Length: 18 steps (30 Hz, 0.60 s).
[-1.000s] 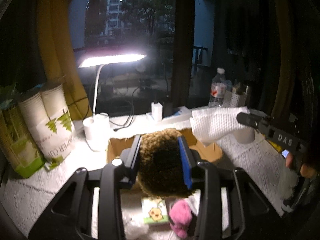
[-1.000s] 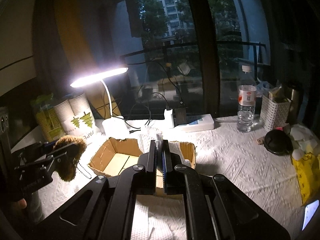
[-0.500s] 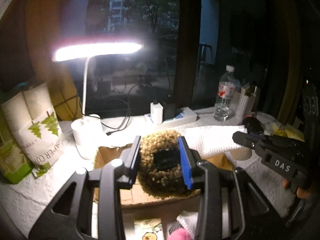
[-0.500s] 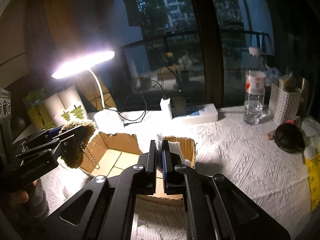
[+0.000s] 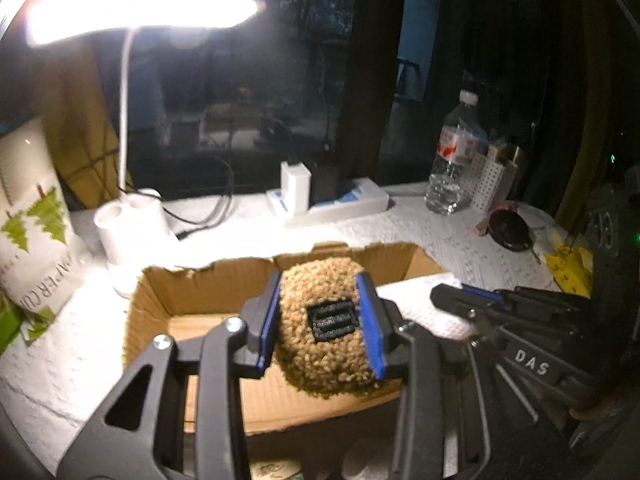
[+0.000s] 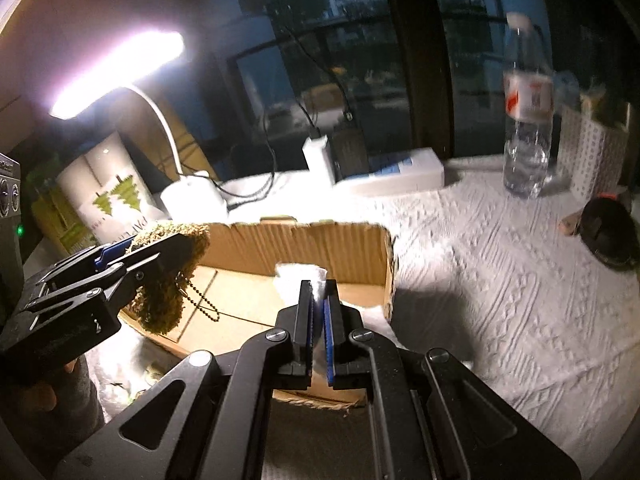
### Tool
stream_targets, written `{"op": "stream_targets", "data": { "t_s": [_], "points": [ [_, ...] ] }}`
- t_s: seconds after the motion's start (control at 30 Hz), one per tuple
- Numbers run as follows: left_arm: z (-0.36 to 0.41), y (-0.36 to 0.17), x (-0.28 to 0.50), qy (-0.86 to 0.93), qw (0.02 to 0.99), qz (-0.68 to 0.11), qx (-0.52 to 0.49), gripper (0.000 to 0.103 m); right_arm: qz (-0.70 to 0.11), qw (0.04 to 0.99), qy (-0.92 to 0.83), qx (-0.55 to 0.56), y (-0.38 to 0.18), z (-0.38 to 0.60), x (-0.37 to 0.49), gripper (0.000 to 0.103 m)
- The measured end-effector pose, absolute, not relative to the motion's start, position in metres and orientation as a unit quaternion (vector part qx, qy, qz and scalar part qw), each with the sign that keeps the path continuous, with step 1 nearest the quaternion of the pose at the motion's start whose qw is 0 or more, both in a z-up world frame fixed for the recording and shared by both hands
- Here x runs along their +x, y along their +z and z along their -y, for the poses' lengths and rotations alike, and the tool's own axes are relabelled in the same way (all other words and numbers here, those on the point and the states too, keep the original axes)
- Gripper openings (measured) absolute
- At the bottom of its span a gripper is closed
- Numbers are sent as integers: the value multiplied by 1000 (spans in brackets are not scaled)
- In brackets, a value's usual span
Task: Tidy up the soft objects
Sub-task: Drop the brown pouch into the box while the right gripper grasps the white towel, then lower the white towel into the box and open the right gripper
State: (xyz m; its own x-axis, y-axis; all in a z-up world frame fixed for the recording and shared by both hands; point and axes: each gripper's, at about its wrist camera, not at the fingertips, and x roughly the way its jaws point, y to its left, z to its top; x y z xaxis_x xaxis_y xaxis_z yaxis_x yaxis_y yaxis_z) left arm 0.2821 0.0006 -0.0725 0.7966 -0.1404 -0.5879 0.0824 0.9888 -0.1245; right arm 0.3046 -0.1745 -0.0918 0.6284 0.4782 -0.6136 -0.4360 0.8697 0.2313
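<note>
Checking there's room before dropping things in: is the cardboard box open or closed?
Open. The cardboard box has no lid over it, and its bare floor shows in both wrist views.

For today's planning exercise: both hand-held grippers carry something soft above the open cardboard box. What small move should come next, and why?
Probably lower the left hand-held gripper slightly, then release: its curly brown plush pouch already hangs over the torn brown cardboard box, whose floor looks bare.

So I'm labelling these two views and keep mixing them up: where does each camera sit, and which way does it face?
Left wrist: on the left gripper, looking along its fingers at the plush over the box; right gripper beside it.
Right wrist: on the right gripper, facing the box with a paper towel pinched; left gripper and a hand at its left.
Shared: box, lamp, bottle.
</note>
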Motion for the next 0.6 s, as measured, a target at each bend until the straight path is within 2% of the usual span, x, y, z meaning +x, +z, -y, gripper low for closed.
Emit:
{"op": "stream_targets", "data": {
  "t_s": [0.3, 0.37, 0.4, 0.5, 0.57, 0.6],
  "points": [
    [5, -98, 299, -83, 927, -361, -64, 41, -367, 898, 243, 15, -104, 168, 313, 5],
    [4, -98, 298, -81, 927, -361, -63, 51, -368, 898, 240, 13, -104, 167, 312, 7],
    [3, -97, 296, -78, 928, -358, -65, 52, -368, 898, 240, 13, -103, 167, 312, 8],
    [0, -93, 292, -72, 930, -355, -65, 53, -368, 899, 239, 10, -100, 166, 310, 25],
    [-3, -90, 288, -65, 931, -353, -63, 54, -361, 902, 236, 7, -95, 165, 306, 41],
    [-4, -89, 286, -60, 932, -352, -62, 55, -359, 904, 234, 5, -92, 165, 304, 43]
  ]
}}
